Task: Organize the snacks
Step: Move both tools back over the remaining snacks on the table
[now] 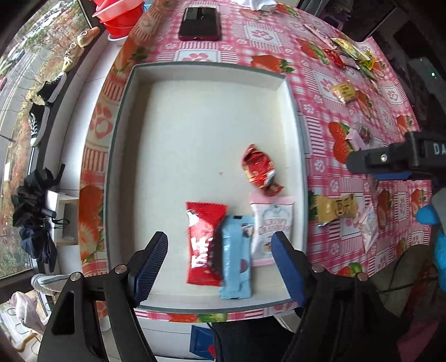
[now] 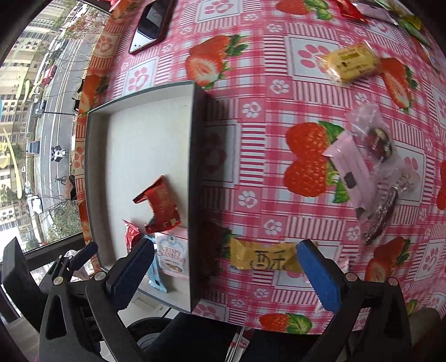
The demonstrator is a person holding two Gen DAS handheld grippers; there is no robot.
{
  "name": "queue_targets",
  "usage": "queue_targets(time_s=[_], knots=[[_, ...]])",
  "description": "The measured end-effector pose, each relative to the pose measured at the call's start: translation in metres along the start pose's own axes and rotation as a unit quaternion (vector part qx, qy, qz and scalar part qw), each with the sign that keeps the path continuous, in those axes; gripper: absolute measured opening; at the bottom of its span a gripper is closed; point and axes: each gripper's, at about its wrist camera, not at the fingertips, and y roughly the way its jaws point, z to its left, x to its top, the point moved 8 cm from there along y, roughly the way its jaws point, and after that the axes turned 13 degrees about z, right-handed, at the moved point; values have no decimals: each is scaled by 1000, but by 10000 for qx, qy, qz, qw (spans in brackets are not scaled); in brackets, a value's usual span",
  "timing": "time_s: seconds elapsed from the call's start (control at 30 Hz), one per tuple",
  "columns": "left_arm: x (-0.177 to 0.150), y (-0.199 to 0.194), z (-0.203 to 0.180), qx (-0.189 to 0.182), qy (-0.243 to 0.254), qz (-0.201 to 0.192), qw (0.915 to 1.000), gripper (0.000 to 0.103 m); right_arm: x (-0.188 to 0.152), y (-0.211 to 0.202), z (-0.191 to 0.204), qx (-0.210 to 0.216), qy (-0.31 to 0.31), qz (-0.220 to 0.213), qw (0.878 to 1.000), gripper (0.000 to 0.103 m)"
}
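Observation:
A white box sits on the strawberry tablecloth. In it lie a red bar, a light blue bar, a pink-white cranberry packet and a crumpled red wrapper. My left gripper is open and empty, just above the blue bar. My right gripper is open, hovering over the table right of the box, with a gold snack between its fingers. The right gripper also shows in the left wrist view.
Loose snacks lie on the cloth: a yellow one, pink packets and a dark one. More lie at the far right. A phone and red bowls are at the back.

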Motion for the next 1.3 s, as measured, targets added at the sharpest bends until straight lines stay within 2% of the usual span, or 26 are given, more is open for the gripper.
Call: queue_targets(time_s=[0.13, 0.3, 0.43, 0.57, 0.73, 0.83, 0.93, 1.03, 1.17, 1.3], knots=[[9, -7, -47, 220, 316, -127, 9992, 80, -8, -8, -42, 12, 39, 32, 10000, 103], [8, 6, -106, 119, 299, 16, 9995, 81, -12, -19, -114, -21, 257, 72, 9996, 103], [3, 33, -149, 403, 434, 247, 9979, 81, -19, -20, -164, -330, 204, 206, 9990, 103], [-5, 56, -170, 454, 285, 622, 9966, 81, -35, -17, -193, -735, -77, 372, 9966, 103], [-4, 78, -172, 276, -70, 1008, 9945, 81, -59, -1, -189, -848, -631, 601, 9926, 103], [3, 92, -167, -42, -474, 1170, 9920, 81, -74, 15, -181, -1011, -1030, 704, 9870, 103], [13, 104, -158, -347, -937, 1334, 9860, 82, -92, 22, -182, -988, -1054, 878, 9856, 103], [42, 98, -159, -527, -1059, 989, 9880, 86, -100, 22, -189, -1152, -1137, 863, 9830, 103], [80, 87, -171, -374, -754, 742, 9937, 87, -104, 22, -202, -1094, -896, 890, 9859, 103], [81, 55, -161, -268, -960, 398, 9942, 87, -100, 21, -193, -818, -845, 922, 9888, 103]])
